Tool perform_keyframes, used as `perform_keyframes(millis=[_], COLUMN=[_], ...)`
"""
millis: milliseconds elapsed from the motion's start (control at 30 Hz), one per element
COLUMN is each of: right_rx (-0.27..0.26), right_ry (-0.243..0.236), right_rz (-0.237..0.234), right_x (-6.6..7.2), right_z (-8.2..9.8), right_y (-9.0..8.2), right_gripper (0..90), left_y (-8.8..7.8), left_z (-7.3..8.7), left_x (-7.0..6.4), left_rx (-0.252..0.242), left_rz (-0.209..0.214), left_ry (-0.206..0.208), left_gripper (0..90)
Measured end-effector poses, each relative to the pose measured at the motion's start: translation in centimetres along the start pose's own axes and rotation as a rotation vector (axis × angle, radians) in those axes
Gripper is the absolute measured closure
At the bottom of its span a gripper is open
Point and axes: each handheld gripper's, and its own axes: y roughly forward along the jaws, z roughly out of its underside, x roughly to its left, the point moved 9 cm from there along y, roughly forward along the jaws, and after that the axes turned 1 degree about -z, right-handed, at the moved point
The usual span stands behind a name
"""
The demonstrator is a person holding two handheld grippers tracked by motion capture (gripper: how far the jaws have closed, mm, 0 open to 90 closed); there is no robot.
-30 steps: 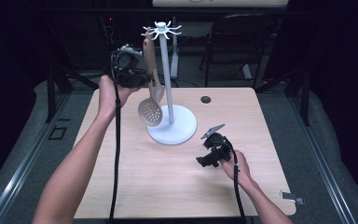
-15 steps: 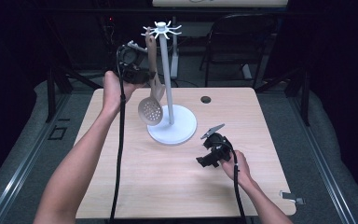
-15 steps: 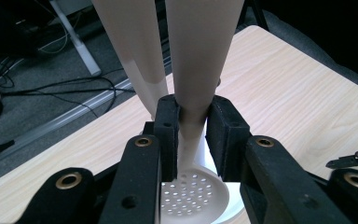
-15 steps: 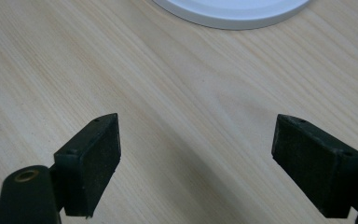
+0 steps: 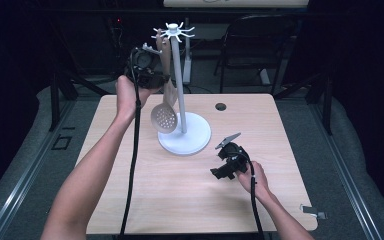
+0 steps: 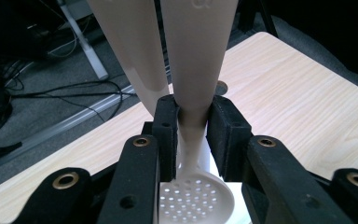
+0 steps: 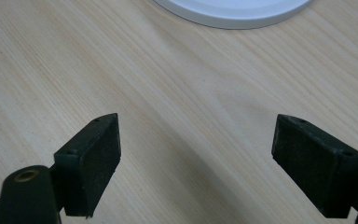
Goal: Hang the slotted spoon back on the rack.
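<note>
A cream slotted spoon (image 5: 164, 117) hangs upright beside the pole of a white rack (image 5: 178, 85) that has a round base (image 5: 195, 140) and hooks at its top (image 5: 173, 32). My left gripper (image 5: 161, 78) is raised beside the pole and is shut on the spoon's handle. In the left gripper view the two pads (image 6: 166, 130) press the narrow neck of the slotted spoon (image 6: 198, 56), and the perforated bowl (image 6: 196, 200) hangs below. Whether the handle's end sits on a hook I cannot tell. My right gripper (image 5: 221, 160) rests low over the table, open, with only bare wood between its fingers (image 7: 91, 161).
The wooden table (image 5: 130, 200) has a dark round hole (image 5: 220, 106) near its far edge. A black chair (image 5: 252, 45) stands behind it. A small metal clip (image 5: 312, 210) sits at the near right corner. The rack's base (image 7: 233, 11) lies just ahead of the right gripper.
The left gripper with the spoon has shifted slightly to the right, closer to the rack's pole. The right gripper has stayed where it was.
</note>
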Motion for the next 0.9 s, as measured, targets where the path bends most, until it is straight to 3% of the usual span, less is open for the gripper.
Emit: perform_keyframes(millis=[100, 233, 300, 467, 533, 567, 600, 667, 900], right_rx=[-0.021, -0.002, -0.011, -0.018, -0.013, -0.035, -0.016, -0.014, 0.002], right_ry=[0.017, -0.001, 0.003, 0.01, 0.007, 0.026, 0.006, 0.013, 0.001], right_rz=[-0.006, 0.0, -0.006, -0.011, -0.009, -0.016, -0.01, -0.017, -0.008], right_x=[0.2, 0.0, 0.2, 0.3, 0.2, 0.4, 0.2, 0.4, 0.3], right_z=[-0.1, 0.0, -0.1, -0.2, -0.1, -0.3, -0.2, -0.2, 0.0], right_y=[0.1, -0.1, 0.0, 0.0, 0.0, 0.2, 0.1, 0.1, 0.1], right_gripper=[15.0, 15.1, 15.0, 15.0, 15.0, 15.0, 15.1, 15.1, 15.1], left_y=[0.1, 0.0, -0.1, -0.4, -0.6, -0.6, -0.7, -0.7, -0.8], left_z=[0.1, 0.4, 0.7, 1.8, 2.6, 3.0, 3.4, 4.3, 9.8], left_x=[0.0, -0.1, -0.2, -0.1, -0.1, -0.2, -0.1, -0.2, 0.0], left_rx=[-0.031, -0.078, -0.077, -0.046, -0.04, -0.036, -0.032, -0.024, 0.017], left_rz=[0.006, 0.01, 0.024, 0.008, 0.01, 0.013, 0.013, 0.011, 0.0], left_ry=[0.001, -0.009, -0.013, -0.003, -0.006, -0.01, -0.009, -0.019, -0.043], left_gripper=[72.8, 67.6, 62.2, 37.8, 29.7, 26.4, 23.7, 19.0, 10.8])
